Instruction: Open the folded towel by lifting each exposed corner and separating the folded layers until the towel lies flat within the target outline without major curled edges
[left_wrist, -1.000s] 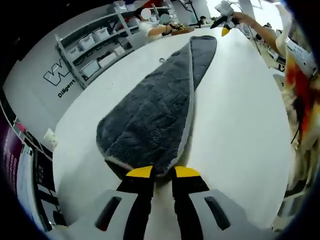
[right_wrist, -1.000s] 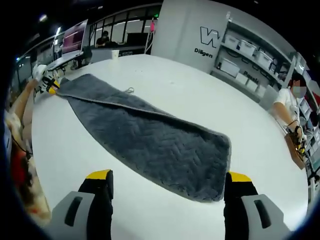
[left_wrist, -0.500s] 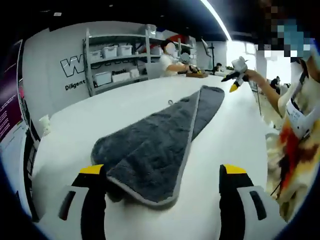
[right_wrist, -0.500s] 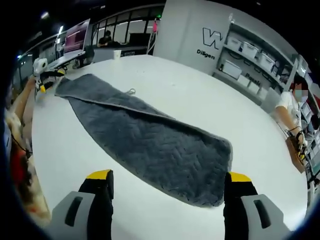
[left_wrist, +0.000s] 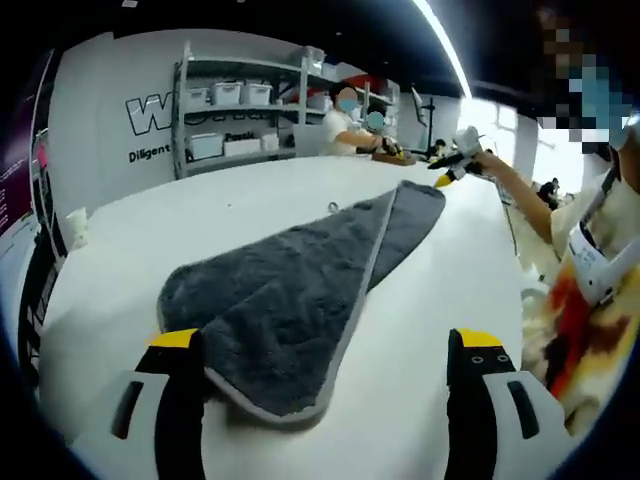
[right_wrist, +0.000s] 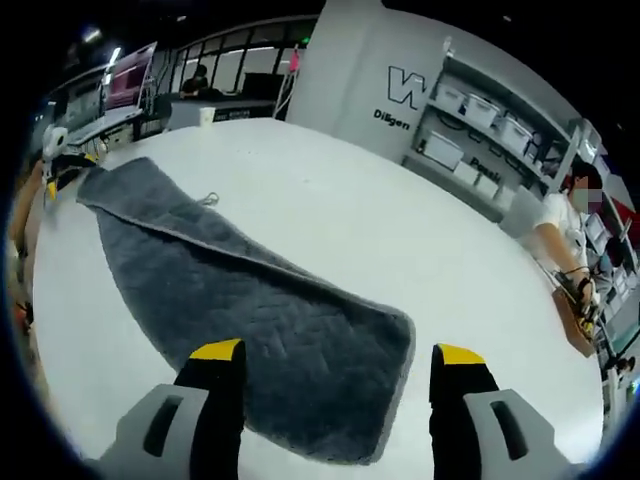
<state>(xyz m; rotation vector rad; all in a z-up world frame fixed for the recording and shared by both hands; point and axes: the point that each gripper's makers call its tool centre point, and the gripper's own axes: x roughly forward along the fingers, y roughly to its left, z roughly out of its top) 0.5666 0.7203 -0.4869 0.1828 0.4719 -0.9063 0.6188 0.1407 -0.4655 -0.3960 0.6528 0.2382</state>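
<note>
Grey folded towel lies lengthwise on the white table, bare surface all round; near hem possibly slightly curled. Left gripper and right gripper gape wide, empty.

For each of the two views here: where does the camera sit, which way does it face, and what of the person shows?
Left gripper view: rides the left gripper, open, looking along the grey towel; the person's arm and right gripper show beyond.
Right gripper view: rides the right gripper, open, facing back along the towel; left gripper shows beyond.
Shared: towel, white table, shelving.
</note>
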